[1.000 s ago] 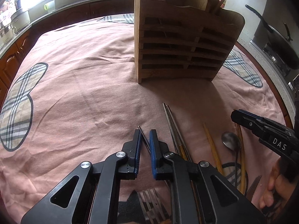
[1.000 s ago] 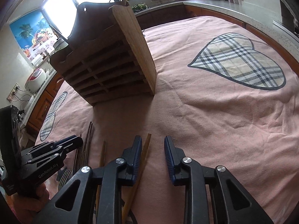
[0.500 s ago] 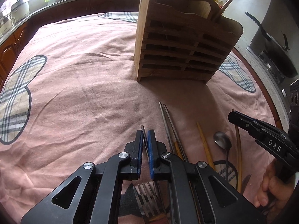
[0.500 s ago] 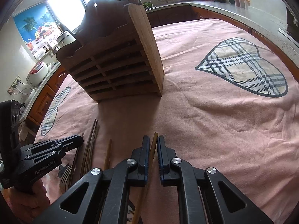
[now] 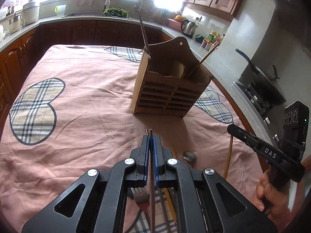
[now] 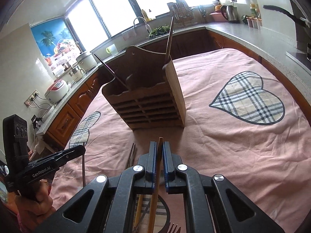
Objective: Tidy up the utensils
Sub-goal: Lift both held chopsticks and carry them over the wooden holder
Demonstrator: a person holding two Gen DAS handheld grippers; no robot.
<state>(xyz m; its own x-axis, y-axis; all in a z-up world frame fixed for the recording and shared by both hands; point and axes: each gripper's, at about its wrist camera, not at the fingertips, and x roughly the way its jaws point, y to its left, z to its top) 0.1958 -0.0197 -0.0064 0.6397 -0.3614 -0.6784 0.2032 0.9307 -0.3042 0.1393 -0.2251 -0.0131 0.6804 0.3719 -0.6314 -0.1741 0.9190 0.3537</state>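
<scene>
Left tongs (image 5: 150, 141) pinch a thin metal chopstick (image 5: 150, 131); right tongs (image 6: 159, 149) pinch a wooden chopstick (image 6: 159, 145), both short of the wooden holder (image 5: 167, 95). Light, stiff, slippery: grip mid-shaft.

A pink cloth (image 5: 87, 101) with plaid heart patches (image 6: 250, 101) covers the bench. Behind it a grey counter (image 6: 243, 33) over wooden cabinets (image 5: 64, 33) carries a steel kettle (image 5: 188, 27), a white rice cooker (image 6: 57, 92) and a sink tap (image 6: 141, 22). A dark wok (image 5: 266, 81) sits on the stove, and a palm-tree poster (image 6: 48, 42) hangs beside the bright windows (image 6: 147, 2)
</scene>
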